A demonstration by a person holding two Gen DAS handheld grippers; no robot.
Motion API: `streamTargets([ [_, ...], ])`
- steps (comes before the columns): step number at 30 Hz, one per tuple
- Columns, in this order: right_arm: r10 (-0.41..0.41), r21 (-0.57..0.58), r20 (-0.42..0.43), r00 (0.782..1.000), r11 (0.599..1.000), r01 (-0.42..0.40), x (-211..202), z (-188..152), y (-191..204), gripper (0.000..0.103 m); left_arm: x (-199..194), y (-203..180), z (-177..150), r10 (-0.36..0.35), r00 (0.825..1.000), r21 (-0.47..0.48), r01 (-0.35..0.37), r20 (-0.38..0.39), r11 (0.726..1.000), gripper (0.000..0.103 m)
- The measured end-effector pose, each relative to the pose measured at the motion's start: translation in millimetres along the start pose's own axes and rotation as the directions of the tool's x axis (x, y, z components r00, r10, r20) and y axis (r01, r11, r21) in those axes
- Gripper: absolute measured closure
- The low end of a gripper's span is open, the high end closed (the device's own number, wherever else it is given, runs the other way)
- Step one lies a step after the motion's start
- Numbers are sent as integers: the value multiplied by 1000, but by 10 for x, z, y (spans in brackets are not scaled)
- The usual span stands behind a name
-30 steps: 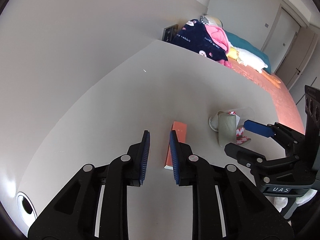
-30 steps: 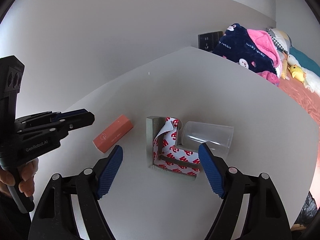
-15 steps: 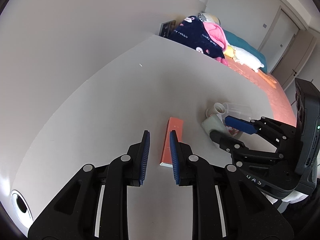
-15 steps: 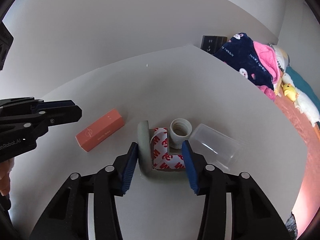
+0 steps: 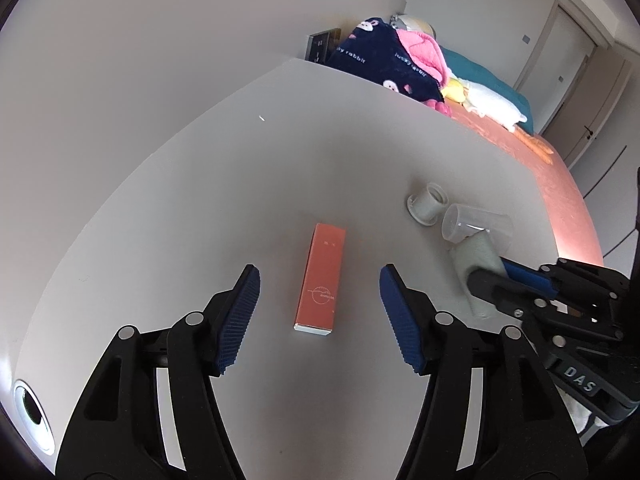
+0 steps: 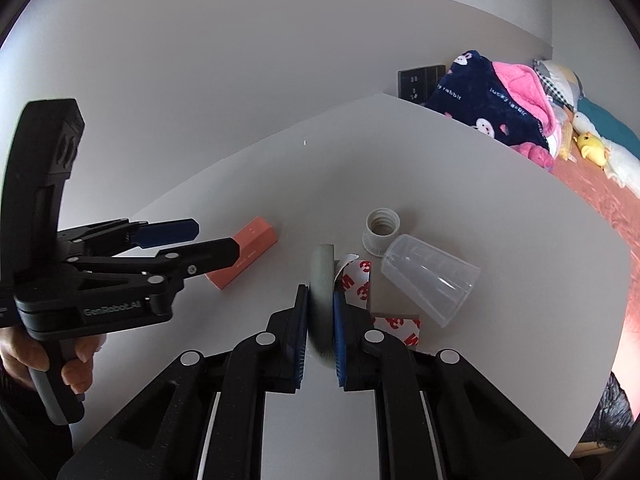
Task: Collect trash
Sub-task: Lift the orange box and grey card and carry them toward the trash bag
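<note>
Gripping grey foam tape roll (image 6: pixel 321 276) tightly in right tool (image 6: pixel 320 320). Spreading left tool (image 5: pixel 318 312) wide, empty, around orange box (image 5: pixel 322 280) on bench (image 5: pixel 200 200).

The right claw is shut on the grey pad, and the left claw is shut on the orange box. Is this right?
Not quite. The right claw is shut on the grey pad, but the left claw is open, its fingers either side of the orange box, as the left wrist view shows.
</note>
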State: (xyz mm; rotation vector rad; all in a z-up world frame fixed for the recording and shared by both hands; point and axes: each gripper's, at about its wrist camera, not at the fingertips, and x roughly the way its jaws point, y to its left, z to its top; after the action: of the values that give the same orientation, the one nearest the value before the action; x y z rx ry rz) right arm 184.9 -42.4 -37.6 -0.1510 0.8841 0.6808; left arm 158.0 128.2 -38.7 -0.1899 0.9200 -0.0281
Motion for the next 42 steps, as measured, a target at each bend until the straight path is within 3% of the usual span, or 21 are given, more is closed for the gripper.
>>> streamTargets([
  [5,7,45,8,1000,999,-7,-121,-68,-115,90,114,-82,-44,30,999,34,-29,-14,999,46],
  [7,5,62,9,1000,998,-5,-152,-93,-164,90,165,-110,-60,25,999,47,-24,-26,999,82],
  [8,4,69,11,1000,998,-4,-165,-104,-185,90,181,-115,-66,26,999,47,-25,-25,999,83],
  [21,19,130,55,998,991,-26,-465,-215,-364,90,-72,-293,-49,5,998,57,-8,57,998,83],
  [42,-44,218,127,991,976,16,-1160,-581,-818,90,-372,-1386,-194,-122,991,207,107,62,973,83],
])
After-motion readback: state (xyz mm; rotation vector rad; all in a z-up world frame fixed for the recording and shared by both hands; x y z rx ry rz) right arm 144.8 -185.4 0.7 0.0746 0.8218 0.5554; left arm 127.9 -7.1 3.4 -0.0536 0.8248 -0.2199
